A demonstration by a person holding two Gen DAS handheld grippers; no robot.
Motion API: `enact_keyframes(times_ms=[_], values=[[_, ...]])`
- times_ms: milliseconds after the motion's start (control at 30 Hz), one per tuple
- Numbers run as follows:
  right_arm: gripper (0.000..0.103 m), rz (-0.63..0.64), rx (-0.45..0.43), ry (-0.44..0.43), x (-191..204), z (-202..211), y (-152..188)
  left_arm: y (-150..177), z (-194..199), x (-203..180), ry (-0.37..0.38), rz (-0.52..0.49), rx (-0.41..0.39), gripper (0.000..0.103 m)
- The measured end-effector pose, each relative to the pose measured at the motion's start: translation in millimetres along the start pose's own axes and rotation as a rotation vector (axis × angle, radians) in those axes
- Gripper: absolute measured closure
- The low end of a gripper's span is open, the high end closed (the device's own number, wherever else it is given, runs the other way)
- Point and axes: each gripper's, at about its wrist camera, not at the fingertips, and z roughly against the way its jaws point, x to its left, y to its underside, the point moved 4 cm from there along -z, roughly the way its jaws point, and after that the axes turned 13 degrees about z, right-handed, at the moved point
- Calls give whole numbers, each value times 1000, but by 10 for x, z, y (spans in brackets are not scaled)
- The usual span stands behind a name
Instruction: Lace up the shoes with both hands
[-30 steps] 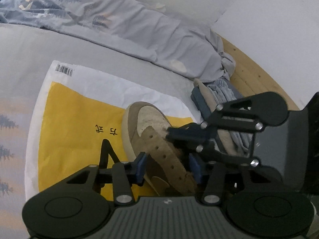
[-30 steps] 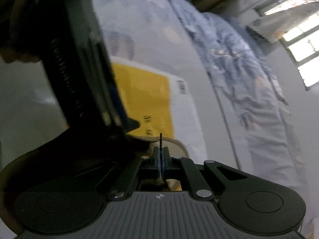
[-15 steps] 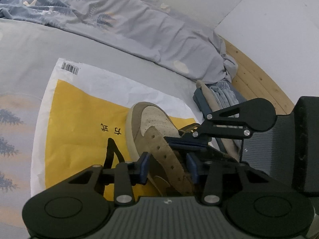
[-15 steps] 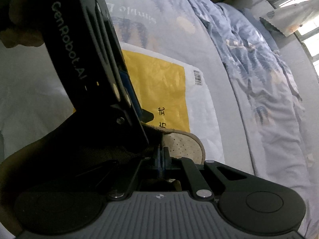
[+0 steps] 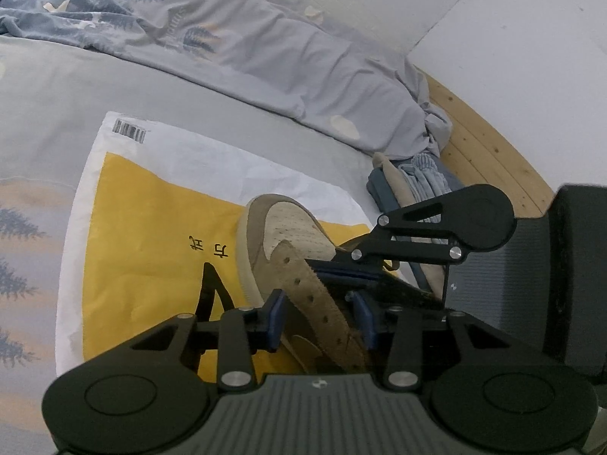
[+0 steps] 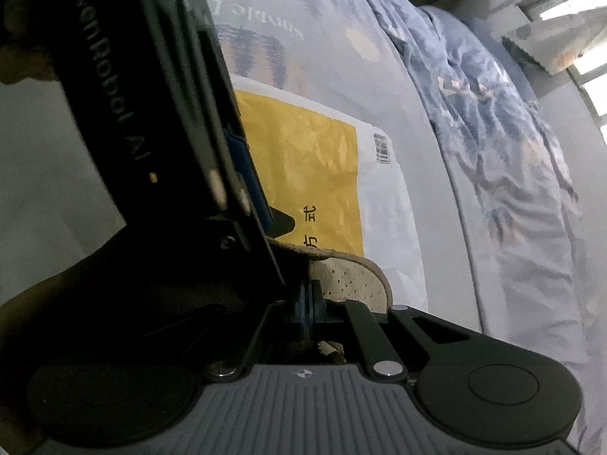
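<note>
A tan suede sneaker [image 5: 288, 235] lies on a yellow and white bag [image 5: 144, 235] on the bed. My left gripper [image 5: 320, 316] straddles the punched eyelet flap [image 5: 303, 284], and both blue pads press on the shoe's upper. Just beyond it, my right gripper [image 5: 341, 271] hovers over the tongue with its pads pressed together; a thin tan lace loop [image 5: 387, 265] shows beside its fingers. In the right wrist view the right gripper [image 6: 308, 303] is shut just behind the perforated toe [image 6: 353, 284]. The left gripper's finger [image 6: 250, 189] fills that view's left side and hides the eyelets.
A crumpled blue-grey duvet [image 5: 265, 49] runs along the far side of the grey sheet. Folded clothes [image 5: 421, 178] sit by the wooden bed edge [image 5: 489, 159] at the right. A person's hand [image 6: 19, 64] grips the left gripper.
The left pads have closed in onto the eyelet flap. The right wrist view has swung, so more of the toe shows. The thin dark tip above the right pads is no longer seen.
</note>
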Motion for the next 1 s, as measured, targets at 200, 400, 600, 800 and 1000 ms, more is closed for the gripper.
enact_keyframes(times_ms=[200, 400, 600, 800, 1000], values=[[103, 55, -6, 48, 64, 17, -9, 9, -16, -15, -1, 0, -1, 64], [103, 81, 6, 59, 57, 16, -14, -16, -13, 8, 3, -3, 5, 64], [103, 61, 35, 29, 8, -33, -40, -31, 7, 39, 8, -5, 6, 66], [102, 64, 69, 1, -13, -98, -74, -30, 6, 47, 8, -6, 4, 68], [102, 68, 73, 2, -15, -110, -96, -31, 7, 37, 6, -13, 1, 70]])
